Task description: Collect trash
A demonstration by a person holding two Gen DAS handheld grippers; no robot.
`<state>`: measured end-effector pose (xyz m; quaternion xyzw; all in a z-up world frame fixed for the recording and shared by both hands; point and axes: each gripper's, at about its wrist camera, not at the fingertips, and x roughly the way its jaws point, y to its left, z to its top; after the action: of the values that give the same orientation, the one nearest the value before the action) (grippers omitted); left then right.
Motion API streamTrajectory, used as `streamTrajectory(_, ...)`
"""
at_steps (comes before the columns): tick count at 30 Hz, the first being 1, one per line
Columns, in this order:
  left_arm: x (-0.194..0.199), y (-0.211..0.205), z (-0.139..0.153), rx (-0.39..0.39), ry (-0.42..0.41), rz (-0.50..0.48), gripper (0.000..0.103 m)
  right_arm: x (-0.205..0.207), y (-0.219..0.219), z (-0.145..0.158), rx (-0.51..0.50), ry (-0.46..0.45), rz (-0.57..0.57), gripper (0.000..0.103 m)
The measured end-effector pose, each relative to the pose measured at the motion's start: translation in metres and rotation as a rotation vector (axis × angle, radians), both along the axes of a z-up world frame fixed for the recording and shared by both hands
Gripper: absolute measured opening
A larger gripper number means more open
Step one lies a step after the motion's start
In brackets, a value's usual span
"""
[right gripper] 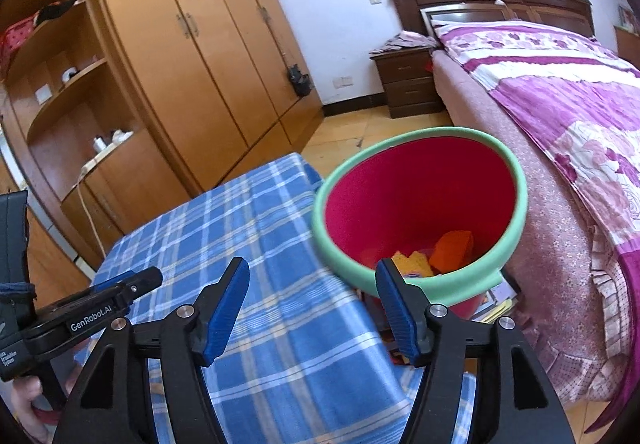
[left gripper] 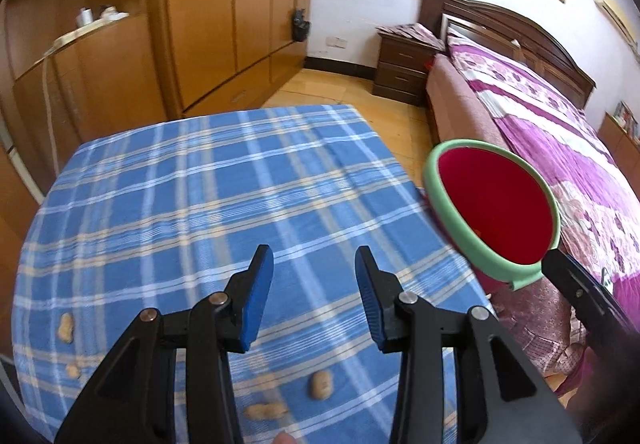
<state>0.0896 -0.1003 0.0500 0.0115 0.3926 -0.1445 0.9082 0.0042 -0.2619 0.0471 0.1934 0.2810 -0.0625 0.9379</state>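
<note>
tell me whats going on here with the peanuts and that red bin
A person holds a gripper in each hand at a table with a blue plaid cloth. Both the left gripper and the right gripper are open and empty. Peanut shells lie on the cloth. The red bin beside the table already holds orange and yellow scraps.

We see the bin (right gripper: 420, 204) base hidden behind the right tongs (right gripper: 312, 308); its contents blur. The left tongs (left gripper: 314, 300) cover the peanut shells (left gripper: 266, 412) partly.
</note>
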Motion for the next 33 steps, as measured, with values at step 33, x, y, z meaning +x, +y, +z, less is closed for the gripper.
streamTrajectory(33,-0.052,0.092,-0.022,0.040,-0.073,0.226,0.043,-0.018,0.078,-0.013,-0.110,-0.039,0.102,0.068)
